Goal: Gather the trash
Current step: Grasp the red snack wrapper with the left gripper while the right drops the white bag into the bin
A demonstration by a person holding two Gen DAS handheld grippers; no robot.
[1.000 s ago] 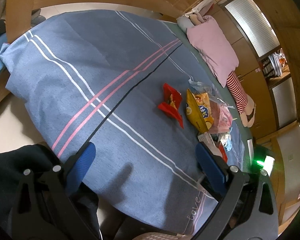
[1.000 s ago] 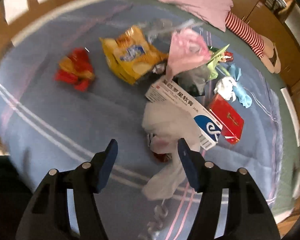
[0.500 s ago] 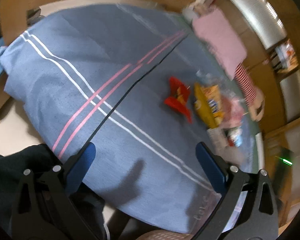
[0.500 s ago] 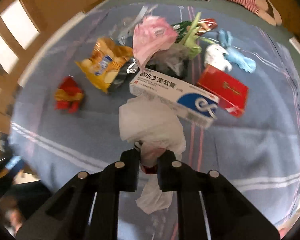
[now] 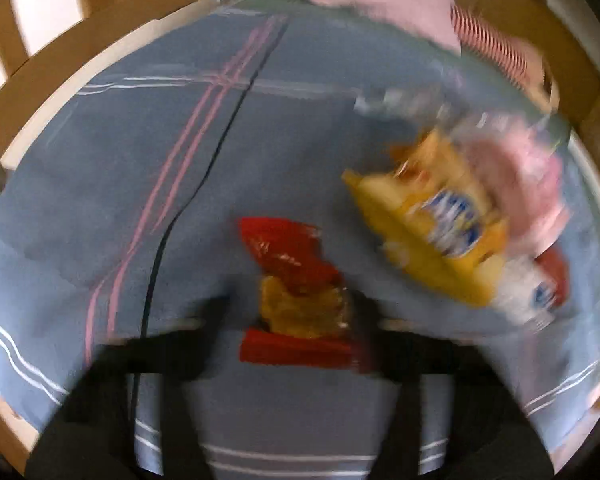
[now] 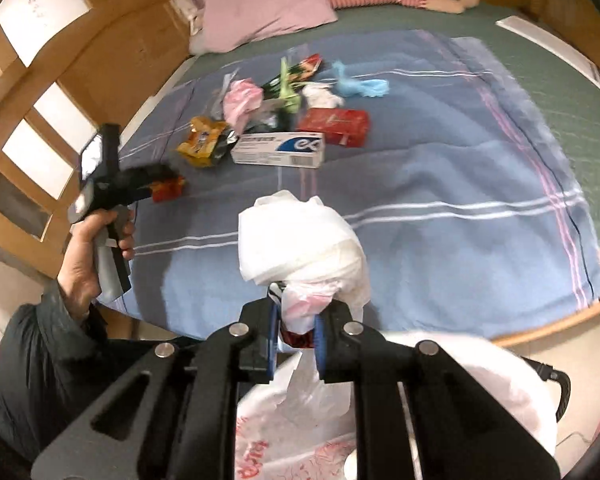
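My right gripper (image 6: 296, 340) is shut on a crumpled white tissue wad (image 6: 300, 248) and holds it off the bed, above a white plastic bag with red print (image 6: 380, 420). My left gripper (image 5: 292, 320) is blurred by motion; its fingers straddle a red and yellow snack wrapper (image 5: 296, 292) on the blue striped bedspread (image 5: 140, 200), and I cannot tell how far they have closed. The same wrapper (image 6: 168, 188) shows in the right wrist view at the tip of the left gripper (image 6: 160, 178).
More trash lies on the bedspread: a yellow chip bag (image 6: 202, 142), a white and blue box (image 6: 280, 148), a red box (image 6: 336, 126), pink plastic (image 6: 240, 100), green wrappers (image 6: 288, 84), blue gloves (image 6: 360, 84). A pink pillow (image 6: 264, 12) lies at the head. A wooden bed frame (image 6: 100, 64) rims the left side.
My right gripper lifted the tissue wad off the bed and drew back over the bag. My left gripper swung in fast to the red and yellow wrapper.
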